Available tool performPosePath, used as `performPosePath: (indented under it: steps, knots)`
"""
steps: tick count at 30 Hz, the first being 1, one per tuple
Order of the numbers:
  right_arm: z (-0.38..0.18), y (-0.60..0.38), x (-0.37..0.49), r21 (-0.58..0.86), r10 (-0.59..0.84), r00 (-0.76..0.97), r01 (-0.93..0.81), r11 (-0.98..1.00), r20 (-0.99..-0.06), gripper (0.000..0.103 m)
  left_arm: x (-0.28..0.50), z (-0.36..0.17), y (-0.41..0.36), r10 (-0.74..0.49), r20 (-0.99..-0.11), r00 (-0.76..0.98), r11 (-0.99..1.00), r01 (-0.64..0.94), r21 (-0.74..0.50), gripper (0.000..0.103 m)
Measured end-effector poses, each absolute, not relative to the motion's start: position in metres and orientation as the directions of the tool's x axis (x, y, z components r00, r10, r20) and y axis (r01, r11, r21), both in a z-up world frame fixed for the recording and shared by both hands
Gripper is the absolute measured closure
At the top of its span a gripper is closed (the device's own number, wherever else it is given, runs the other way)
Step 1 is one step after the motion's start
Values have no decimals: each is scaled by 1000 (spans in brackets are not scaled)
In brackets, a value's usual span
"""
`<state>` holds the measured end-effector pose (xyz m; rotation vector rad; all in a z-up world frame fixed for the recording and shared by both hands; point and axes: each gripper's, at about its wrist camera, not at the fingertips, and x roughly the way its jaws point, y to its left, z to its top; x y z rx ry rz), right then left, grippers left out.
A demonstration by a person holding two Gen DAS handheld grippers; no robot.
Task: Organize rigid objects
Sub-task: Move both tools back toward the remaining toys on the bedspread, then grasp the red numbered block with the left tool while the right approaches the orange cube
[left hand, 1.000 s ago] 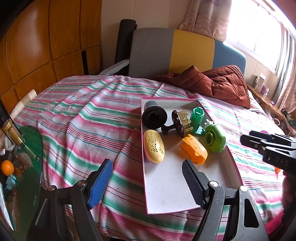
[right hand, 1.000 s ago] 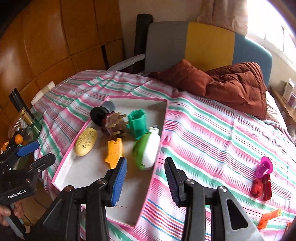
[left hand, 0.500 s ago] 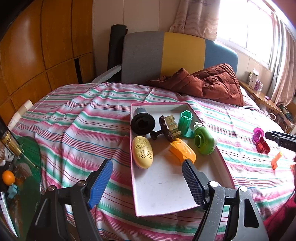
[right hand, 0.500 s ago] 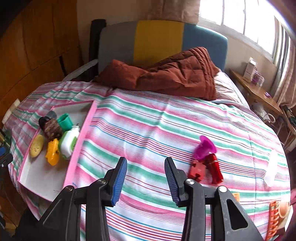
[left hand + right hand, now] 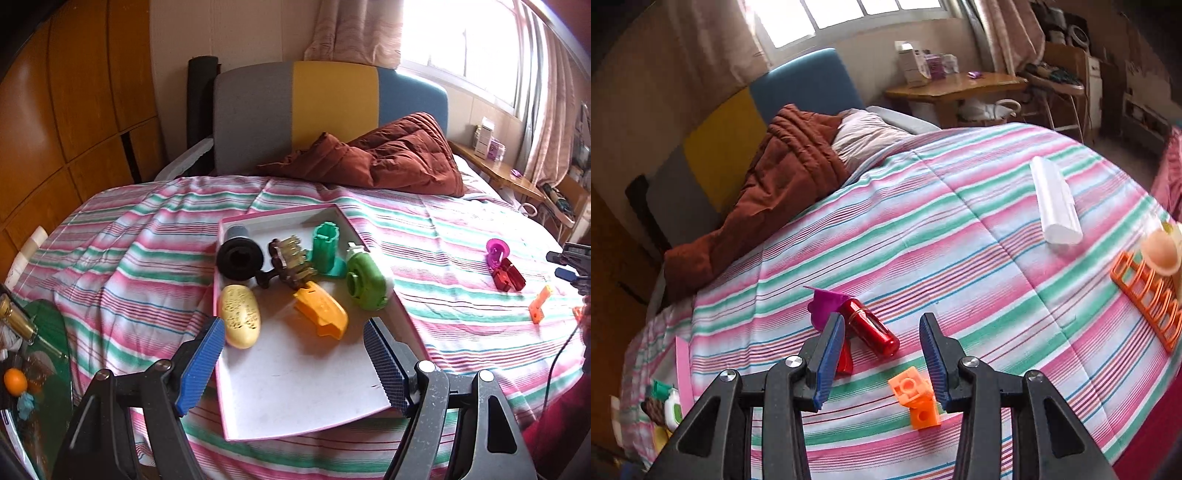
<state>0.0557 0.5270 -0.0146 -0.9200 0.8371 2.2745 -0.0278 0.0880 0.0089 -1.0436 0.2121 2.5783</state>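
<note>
A pink-rimmed white tray [image 5: 306,387] lies on the striped bedspread. It holds a black cylinder [image 5: 239,258], a brown toothed piece [image 5: 290,260], a teal cup [image 5: 325,251], a green and white round case [image 5: 367,282], an orange clip [image 5: 321,308] and a yellow oval [image 5: 240,315]. My left gripper [image 5: 295,354] hangs open over the tray's near end, holding nothing. My right gripper [image 5: 882,354] is open above the bedspread. A red cylinder [image 5: 873,330] lies just beyond its fingers, an orange block [image 5: 918,400] by its right finger, and a magenta piece [image 5: 825,301] behind the left one.
A white tube [image 5: 1054,201], an orange rack [image 5: 1148,299] and a peach round thing [image 5: 1161,251] lie at the bed's right. A brown quilt [image 5: 388,158] is bunched by the headboard. A green glass table [image 5: 44,350] stands at the left.
My right gripper swung away from the tray to the loose pieces on the right of the bed, rolling as it went. The left gripper shifted slightly; both stayed open.
</note>
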Motion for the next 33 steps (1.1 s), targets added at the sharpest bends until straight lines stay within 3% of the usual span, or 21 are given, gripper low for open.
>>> performPosePath:
  steps: [17,33]
  knots:
    - [-33,556,77,447,214,-601,-748,-491,-770,61,-30,6,160,360,-731,-580,-862,-506,-24,25]
    - [-32,558,80,489,196,-630,-731,-476,-751,61,-29,-23,269,450,-792,-412,-727,-684,-58,26]
